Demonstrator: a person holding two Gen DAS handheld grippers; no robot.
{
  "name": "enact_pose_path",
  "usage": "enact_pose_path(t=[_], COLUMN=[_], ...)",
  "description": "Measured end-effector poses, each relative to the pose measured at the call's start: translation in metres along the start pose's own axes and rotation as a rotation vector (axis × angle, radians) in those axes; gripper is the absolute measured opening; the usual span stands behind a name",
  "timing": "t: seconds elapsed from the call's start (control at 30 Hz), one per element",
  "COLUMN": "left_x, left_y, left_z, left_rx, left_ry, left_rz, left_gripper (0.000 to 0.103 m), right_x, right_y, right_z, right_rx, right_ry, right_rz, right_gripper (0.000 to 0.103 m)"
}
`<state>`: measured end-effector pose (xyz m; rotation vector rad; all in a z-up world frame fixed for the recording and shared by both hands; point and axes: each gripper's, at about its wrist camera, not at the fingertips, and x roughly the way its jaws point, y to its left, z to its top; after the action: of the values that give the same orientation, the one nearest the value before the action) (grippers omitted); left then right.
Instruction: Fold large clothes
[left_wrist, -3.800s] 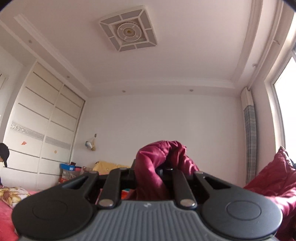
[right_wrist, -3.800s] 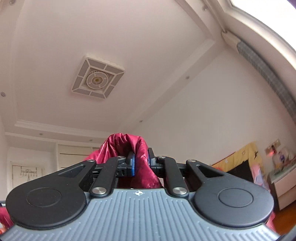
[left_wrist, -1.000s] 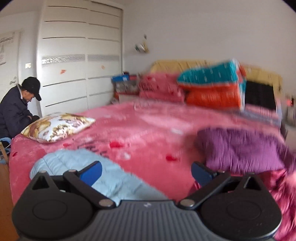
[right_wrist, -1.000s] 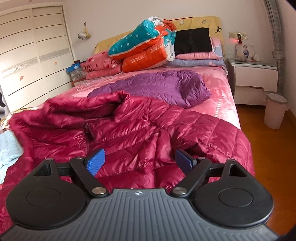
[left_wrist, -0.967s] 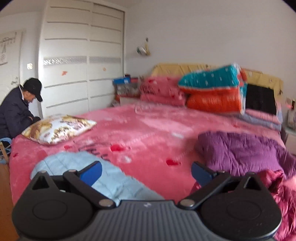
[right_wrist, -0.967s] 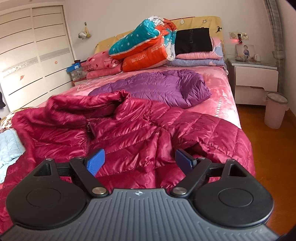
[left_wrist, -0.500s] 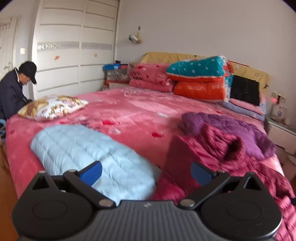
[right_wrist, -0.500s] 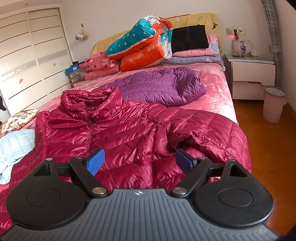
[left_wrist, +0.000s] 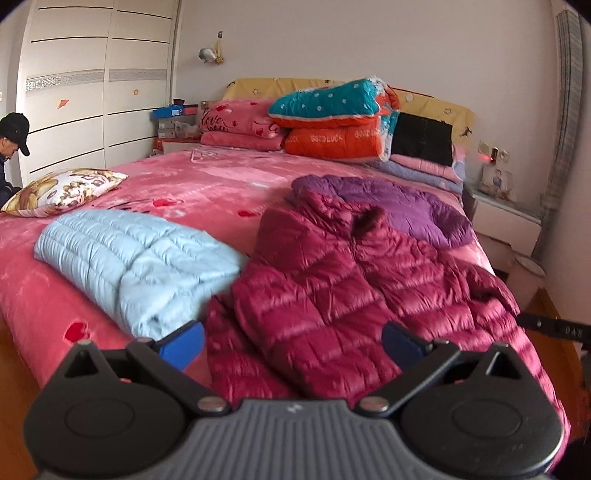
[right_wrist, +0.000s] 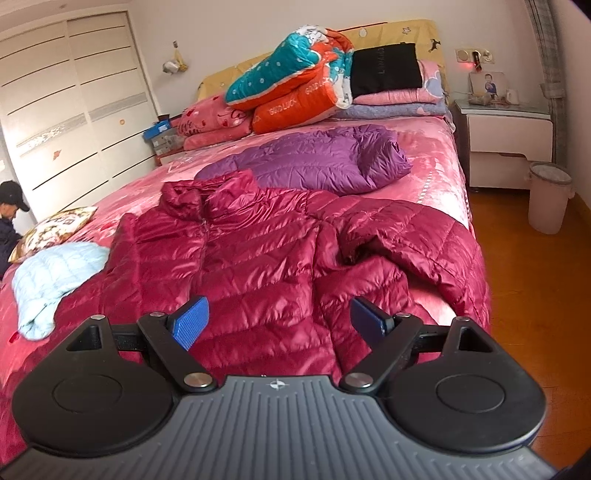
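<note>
A dark red puffer jacket (left_wrist: 332, 280) (right_wrist: 258, 258) lies spread front-up on the pink bed (left_wrist: 207, 184), collar toward the headboard and hem at the near edge. Its right sleeve (right_wrist: 417, 240) is bunched and hangs over the bed's right side. My left gripper (left_wrist: 291, 341) is open above the hem's left part, holding nothing. My right gripper (right_wrist: 279, 319) is open above the hem, also holding nothing.
A folded light blue puffer jacket (left_wrist: 129, 254) (right_wrist: 48, 273) lies left of the red one, a purple jacket (right_wrist: 321, 162) beyond it. Stacked quilts (right_wrist: 291, 77) fill the headboard end. A floral pillow (left_wrist: 62, 188), a seated person (left_wrist: 11, 147), a nightstand (right_wrist: 506, 136) and a bin (right_wrist: 546, 199) surround the bed.
Both grippers were shut on the red jacket, lifted toward the ceiling; they let go and now stand open. The jacket has dropped and settled flat on the bed. The left view swung right onto it.
</note>
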<state>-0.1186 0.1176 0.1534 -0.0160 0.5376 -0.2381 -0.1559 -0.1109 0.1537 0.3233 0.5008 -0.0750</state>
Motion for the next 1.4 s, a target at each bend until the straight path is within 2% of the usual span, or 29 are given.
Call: enact_pose_path(t=[0.3,0.4,0.57,0.7,0.9,1.0,1.07,1.2,1.4], left_x=[-0.012,-0.01,-0.006,0.006,0.027,0.028,0.026,0.019,-0.01], left_y=[0.024,0.035,0.049,0.063,0.079,0.078,0.073,0.059,0.033], left_z=[-0.047,-0.06,-0.072,-0.08,-0.092,-0.098,-0.1,-0.1,-0.095], left_rx=[-0.089,-0.15,-0.212,-0.277,-0.428,-0.49,-0.494,-0.44,-0.328], left_ry=[0.108,0.135,0.132,0.143,0.226,0.259,0.275,0.319,0.314], left_rz=[0.001,-0.026,-0.129,-0.17,-0.26,-0.35,-0.389,-0.476,-0.641], left_gripper=[0.102,0.102,0.102,0.102,0.102,0.102,0.102,0.102,0.102], right_x=[-0.039,-0.051,-0.069,-0.079,-0.09,-0.091,-0.092,-0.092,-0.09], right_y=[-0.01,-0.009,-0.005,0.002,0.016,0.025,0.028,0.032,0.033], right_z=[-0.026,-0.033,-0.041,-0.044,-0.048,-0.049,-0.05,-0.051,-0.052], right_rx=[0.009,0.015,0.007,0.002,-0.03,-0.058,-0.074,-0.094,-0.099], right_ry=[0.037,0.049,0.055,0.055,0.066,0.072,0.075,0.081,0.083], right_rz=[-0.024,-0.015,0.0,0.016,0.047,0.061,0.069,0.08,0.083], right_gripper=[0.103,0.103,0.103,0.103,0.103,0.103,0.103,0.103,0.103])
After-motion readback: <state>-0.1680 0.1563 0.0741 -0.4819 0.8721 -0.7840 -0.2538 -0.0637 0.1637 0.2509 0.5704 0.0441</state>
